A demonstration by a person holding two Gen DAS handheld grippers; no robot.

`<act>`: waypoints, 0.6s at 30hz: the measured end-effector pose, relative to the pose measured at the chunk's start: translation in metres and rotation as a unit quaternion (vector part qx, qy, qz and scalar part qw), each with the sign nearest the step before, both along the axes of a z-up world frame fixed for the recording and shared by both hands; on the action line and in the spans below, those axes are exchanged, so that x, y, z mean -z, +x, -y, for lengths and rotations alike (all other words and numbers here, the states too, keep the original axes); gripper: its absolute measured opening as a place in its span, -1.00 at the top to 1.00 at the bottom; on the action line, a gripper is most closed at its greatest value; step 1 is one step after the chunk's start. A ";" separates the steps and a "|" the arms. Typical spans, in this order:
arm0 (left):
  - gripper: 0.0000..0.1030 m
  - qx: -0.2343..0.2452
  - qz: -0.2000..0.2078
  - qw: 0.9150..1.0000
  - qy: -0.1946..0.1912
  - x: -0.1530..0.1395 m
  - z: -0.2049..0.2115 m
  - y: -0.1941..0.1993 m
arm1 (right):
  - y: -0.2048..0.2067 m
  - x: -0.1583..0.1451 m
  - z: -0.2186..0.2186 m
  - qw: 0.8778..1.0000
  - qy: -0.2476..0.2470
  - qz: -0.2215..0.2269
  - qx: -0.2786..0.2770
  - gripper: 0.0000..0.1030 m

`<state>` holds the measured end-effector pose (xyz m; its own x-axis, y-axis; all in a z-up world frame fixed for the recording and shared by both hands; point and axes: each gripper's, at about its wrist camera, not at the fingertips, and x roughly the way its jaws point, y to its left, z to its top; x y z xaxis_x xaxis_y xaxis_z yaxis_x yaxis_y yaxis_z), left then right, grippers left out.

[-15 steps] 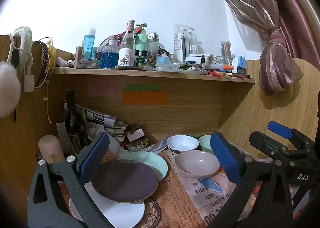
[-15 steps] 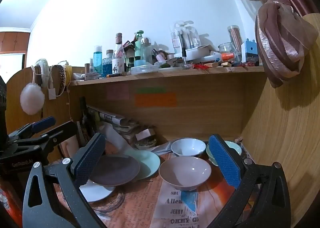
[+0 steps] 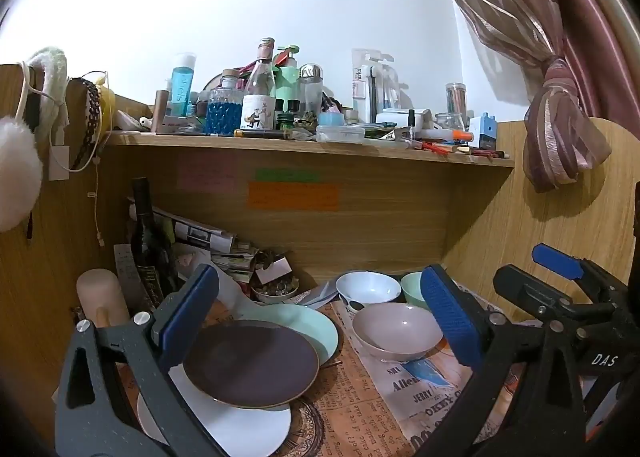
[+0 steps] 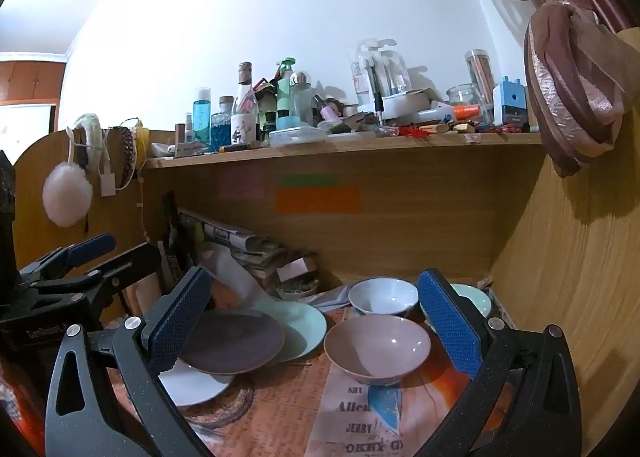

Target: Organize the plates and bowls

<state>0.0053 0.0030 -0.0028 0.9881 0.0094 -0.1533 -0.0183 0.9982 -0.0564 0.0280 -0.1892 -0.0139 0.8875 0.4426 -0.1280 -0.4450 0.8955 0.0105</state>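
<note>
We hold both tools level above the near edge of the desk, nothing between the fingers of either. The left gripper (image 3: 316, 321) fills the lower part of its frame with jaws spread wide, framing the plates; the right gripper (image 4: 312, 331) stands equally wide, framing the bowls. We judge this an approach posture: no dish is touched yet.

Nearest, lower left in both views, lies the white plate (image 3: 240, 429), flat on the newspaper (image 3: 400, 409) that covers the desk. The dark brown plate (image 3: 252, 363) rests on it, overlapping, and leans partly on the mint plate (image 3: 316, 323) behind. The three are shingled, not stacked, which is likely what we must correct.

Centre right sits the pink bowl (image 4: 376, 347), upright and alone, an easy first pick. Behind it stands the white bowl (image 4: 382, 295), and the mint bowl (image 4: 474, 297) is partly hidden by the right finger.

Farthest, upper half of frame, the cluttered shelf (image 3: 312, 147) limits lift height.
</note>
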 end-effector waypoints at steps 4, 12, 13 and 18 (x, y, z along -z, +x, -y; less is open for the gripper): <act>-1.00 -0.002 0.003 1.000 0.000 0.000 -0.002 0.000 | 0.003 0.001 0.003 1.000 0.005 -0.001 0.003 -1.00; -1.00 -0.006 0.002 1.000 0.006 0.001 0.000 0.003 | 0.005 0.002 0.004 1.000 0.005 -0.002 0.001 -1.00; -1.00 -0.006 0.002 1.000 0.007 0.001 0.001 0.003 | 0.006 0.002 0.004 1.000 0.004 -0.002 0.000 -1.00; -1.00 -0.006 0.005 1.000 0.012 0.001 0.004 0.003 | 0.008 0.002 0.004 1.000 0.004 -0.003 0.000 -1.00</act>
